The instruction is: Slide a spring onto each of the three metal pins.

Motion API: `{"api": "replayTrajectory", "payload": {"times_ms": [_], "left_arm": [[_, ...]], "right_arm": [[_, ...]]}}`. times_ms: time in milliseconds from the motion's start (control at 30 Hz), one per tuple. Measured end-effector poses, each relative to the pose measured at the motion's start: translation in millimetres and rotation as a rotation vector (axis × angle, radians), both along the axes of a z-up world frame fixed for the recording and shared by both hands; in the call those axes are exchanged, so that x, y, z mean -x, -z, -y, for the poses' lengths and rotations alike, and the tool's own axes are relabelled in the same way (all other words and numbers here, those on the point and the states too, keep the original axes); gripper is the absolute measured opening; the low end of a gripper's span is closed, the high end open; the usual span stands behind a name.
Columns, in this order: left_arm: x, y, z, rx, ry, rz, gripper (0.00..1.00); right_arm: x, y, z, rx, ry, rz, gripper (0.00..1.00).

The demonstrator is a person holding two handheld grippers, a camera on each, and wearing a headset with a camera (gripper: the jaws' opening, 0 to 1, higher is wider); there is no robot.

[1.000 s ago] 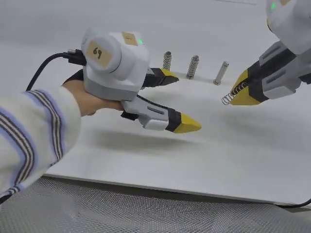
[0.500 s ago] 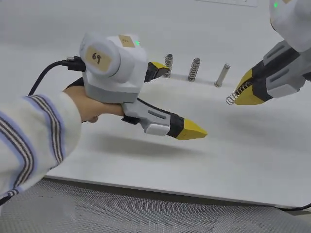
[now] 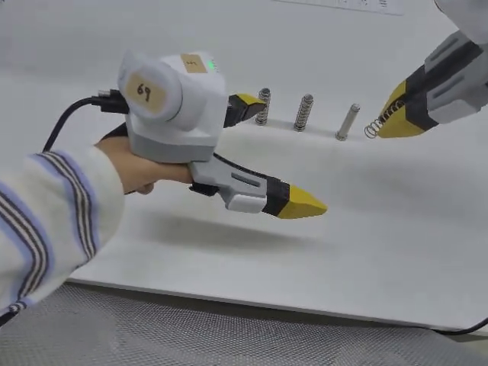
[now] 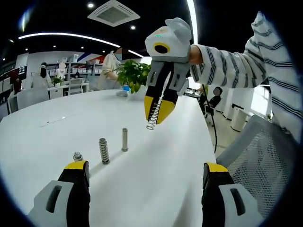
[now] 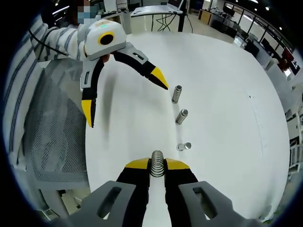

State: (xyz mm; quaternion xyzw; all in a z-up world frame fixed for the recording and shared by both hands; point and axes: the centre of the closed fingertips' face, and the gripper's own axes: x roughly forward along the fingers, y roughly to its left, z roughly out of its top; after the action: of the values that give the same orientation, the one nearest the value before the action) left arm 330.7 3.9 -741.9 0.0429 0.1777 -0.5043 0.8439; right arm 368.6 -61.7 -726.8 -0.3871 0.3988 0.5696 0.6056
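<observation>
Three pins stand in a row on the white table [image 3: 381,252]. The left pin [image 3: 262,107] and the middle pin [image 3: 303,113] each wear a spring. The right pin [image 3: 347,122] is bare metal. My right gripper [image 3: 390,123] hovers just right of the bare pin, shut on a loose spring [image 3: 374,128] that sticks out past its tips. In the right gripper view the spring [image 5: 157,169] sits between the jaws, with the bare pin [image 5: 183,146] just beyond it. My left gripper [image 3: 274,152] is open and holds nothing, near the left pin.
A grey mesh surface [image 3: 229,328] borders the table's near edge. A black cable [image 3: 69,114] trails left from the left gripper. In the left gripper view, a plant [image 4: 132,73] stands at the table's far end.
My right gripper has carried the spring up and away, closer to the bare pin. The left gripper has barely shifted.
</observation>
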Motion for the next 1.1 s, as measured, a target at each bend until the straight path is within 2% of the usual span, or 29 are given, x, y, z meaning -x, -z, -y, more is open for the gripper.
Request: {"api": "replayTrajectory", "payload": {"times_ms": [100, 200, 367, 433, 667, 867, 967, 1100], "left_arm": [[-1.0, 1.1, -0.1, -0.001, -0.005, -0.004, 0.98], [-1.4, -1.0, 1.0, 0.019, -0.008, -0.017, 0.98], [-2.9, -3.9, 0.5, 0.023, -0.007, -0.012, 0.98], [-4.2, -5.6, -0.5, 0.039, -0.015, -0.026, 0.98], [-7.5, -10.1, -0.1, 0.055, -0.029, -0.021, 0.98], [-7.7, -8.5, -1.5, 0.050, -0.018, -0.021, 0.97], [-7.9, -11.8, -1.1, 0.067, -0.015, -0.023, 0.98], [-7.4, -12.3, 0.0, 0.067, -0.013, -0.025, 0.98]], "right_arm": [[-7.2, -5.0, 0.0, 0.022, -0.015, 0.015, 0.08], [-16.3, -8.9, -0.4, 0.045, -0.030, 0.028, 0.08], [-30.9, -12.7, -4.3, 0.075, -0.057, 0.047, 0.08], [-34.7, -12.3, -7.4, 0.084, -0.068, 0.047, 0.08], [-42.8, -2.9, -14.8, 0.136, -0.111, 0.036, 0.08], [-46.8, 7.1, -13.7, 0.188, -0.102, 0.016, 0.08], [-48.7, 10.6, -14.6, 0.195, -0.096, 0.005, 0.08], [-47.3, 13.7, -14.7, 0.206, -0.099, -0.004, 0.08]]}}
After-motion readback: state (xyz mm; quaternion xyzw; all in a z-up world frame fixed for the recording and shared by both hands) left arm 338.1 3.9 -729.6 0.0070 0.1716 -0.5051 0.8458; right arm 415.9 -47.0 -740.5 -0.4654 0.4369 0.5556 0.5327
